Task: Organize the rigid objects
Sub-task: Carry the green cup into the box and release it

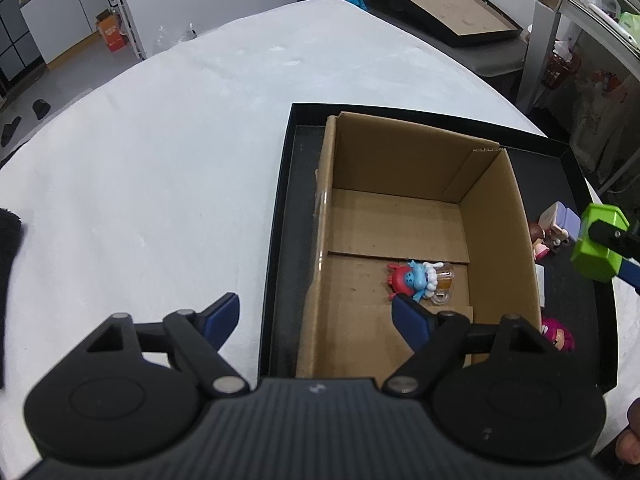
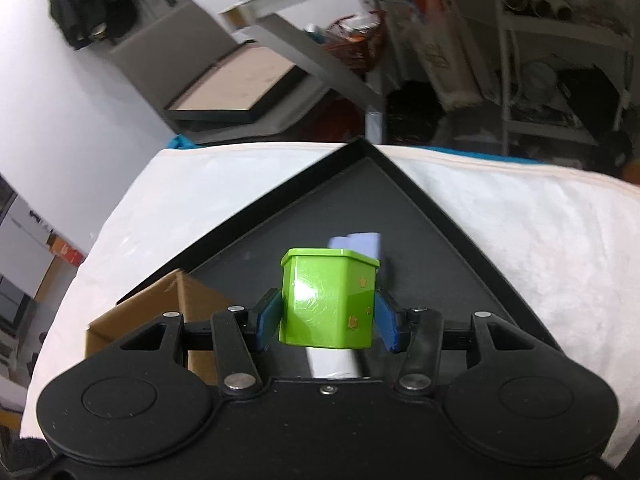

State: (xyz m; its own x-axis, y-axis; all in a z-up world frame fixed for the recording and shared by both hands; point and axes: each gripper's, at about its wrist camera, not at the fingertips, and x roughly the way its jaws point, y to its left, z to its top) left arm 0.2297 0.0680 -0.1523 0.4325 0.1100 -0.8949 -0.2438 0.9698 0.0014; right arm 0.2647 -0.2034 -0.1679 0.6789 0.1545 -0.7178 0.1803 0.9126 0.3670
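Observation:
An open cardboard box stands in a black tray on a white cloth. A red and blue toy figure lies on the box floor. My left gripper is open and empty, held above the box's near left corner. My right gripper is shut on a green hexagonal tin with small gold stars, held above the tray. The tin also shows at the right edge of the left wrist view, right of the box. The box corner lies to the tin's left.
A lilac and white figure and a pink figure lie in the tray right of the box. A lilac object shows behind the tin and a white object below it. Another black tray sits beyond the table.

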